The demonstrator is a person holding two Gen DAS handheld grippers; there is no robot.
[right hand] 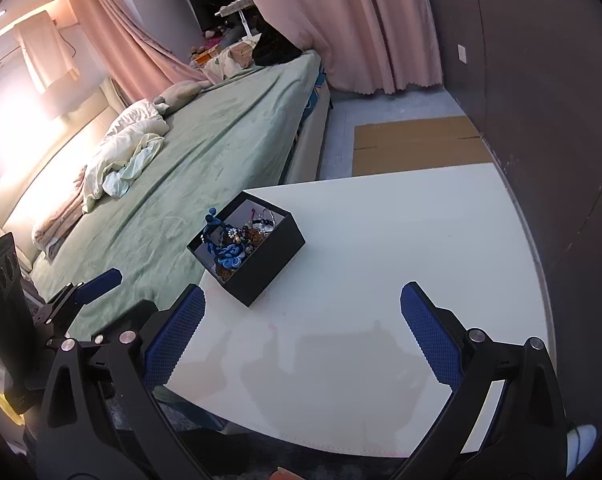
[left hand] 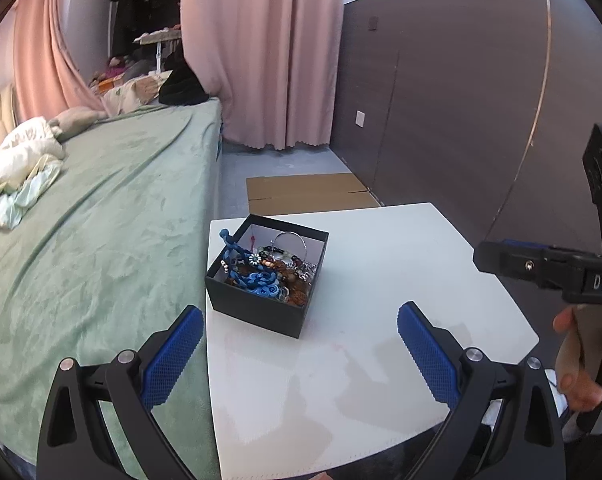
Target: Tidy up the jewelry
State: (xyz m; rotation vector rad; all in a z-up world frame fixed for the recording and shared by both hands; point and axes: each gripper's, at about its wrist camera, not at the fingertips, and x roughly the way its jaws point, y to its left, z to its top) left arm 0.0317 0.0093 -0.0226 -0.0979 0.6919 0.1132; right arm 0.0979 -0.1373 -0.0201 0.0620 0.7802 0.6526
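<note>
A green-covered bed [left hand: 101,208], pink curtains [left hand: 257,52] and flattened cardboard [left hand: 309,192].

Both of my feeds are sharp at the centre and bend hard toward the rims, where black vignette closes each corner. On the right wrist view a strong glare blows out the wall [right hand: 17,120] at the left, washing the headboard [right hand: 41,184] in warm yellow. The left wrist view is evenly lit and cooler. Soft grey shadows of the gripper arms fall across the white table [right hand: 381,240], which reflects faintly.
</note>
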